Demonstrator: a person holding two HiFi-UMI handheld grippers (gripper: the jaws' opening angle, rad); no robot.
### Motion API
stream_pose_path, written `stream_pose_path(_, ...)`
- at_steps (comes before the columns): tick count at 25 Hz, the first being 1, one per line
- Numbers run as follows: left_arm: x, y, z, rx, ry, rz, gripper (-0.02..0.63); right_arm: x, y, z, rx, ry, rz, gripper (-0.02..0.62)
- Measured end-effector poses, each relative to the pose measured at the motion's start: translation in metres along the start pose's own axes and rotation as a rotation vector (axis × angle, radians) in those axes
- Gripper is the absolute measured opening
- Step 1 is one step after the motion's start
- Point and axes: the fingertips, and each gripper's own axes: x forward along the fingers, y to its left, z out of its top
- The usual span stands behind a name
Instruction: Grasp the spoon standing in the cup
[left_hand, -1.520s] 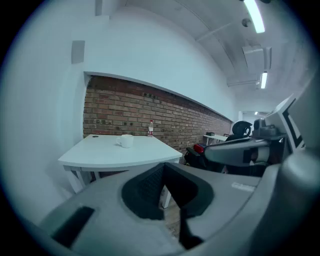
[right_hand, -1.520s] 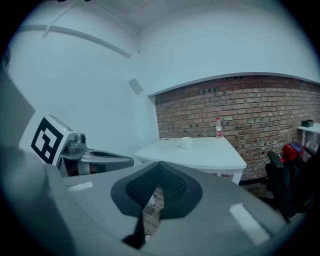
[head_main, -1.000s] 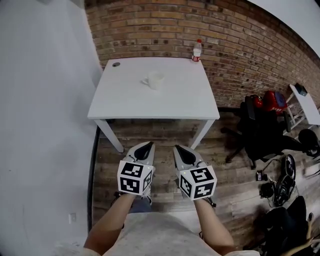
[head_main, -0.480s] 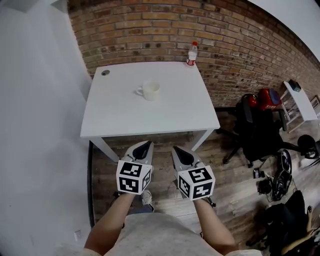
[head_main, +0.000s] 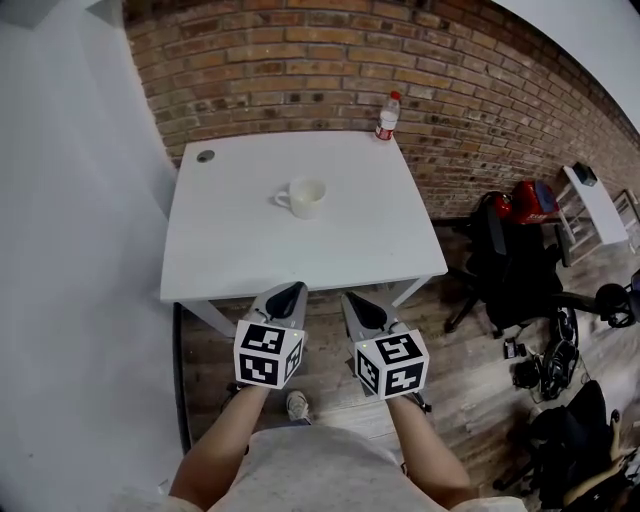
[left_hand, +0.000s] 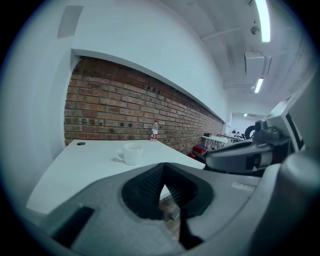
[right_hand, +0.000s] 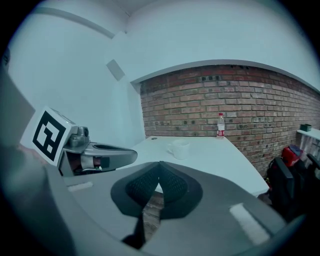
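A white cup (head_main: 304, 196) with its handle to the left stands near the middle of the white table (head_main: 230, 260); it also shows small in the left gripper view as the cup (left_hand: 132, 153) and in the right gripper view as the cup (right_hand: 180, 148). No spoon can be made out in it from here. My left gripper (head_main: 291, 292) and right gripper (head_main: 356, 298) are held side by side at the table's near edge, well short of the cup. Both have their jaws closed tip to tip with nothing between them.
A plastic bottle (head_main: 386, 117) with a red label stands at the table's far right corner by the brick wall. A round cable port (head_main: 205, 156) sits at the far left corner. Black chairs (head_main: 510, 265) and bags stand to the right on the wooden floor.
The view has closed in on the table: its near edge now reaches the gripper tips. Both grippers stay shut and side by side.
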Motion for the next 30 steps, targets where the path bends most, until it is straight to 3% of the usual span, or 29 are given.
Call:
stream_pose_path(12,0.035,0.048,0.022,0.049,0.009,-0.041,-0.003,0.053,-0.008,0.031,0.001,-0.022,-0.03,0.008)
stream_pose_path(21,0.082,0.067,0.031,0.149,0.021,-0.074,-0.003,0.09,-0.033,0.043,0.0,-0.042,-0.026,0.008)
stream_pose_path(30,0.147,0.079,0.041,0.305,0.062,-0.109,0.026,0.137,-0.071,0.056,0.0,-0.032,0.017,0.008)
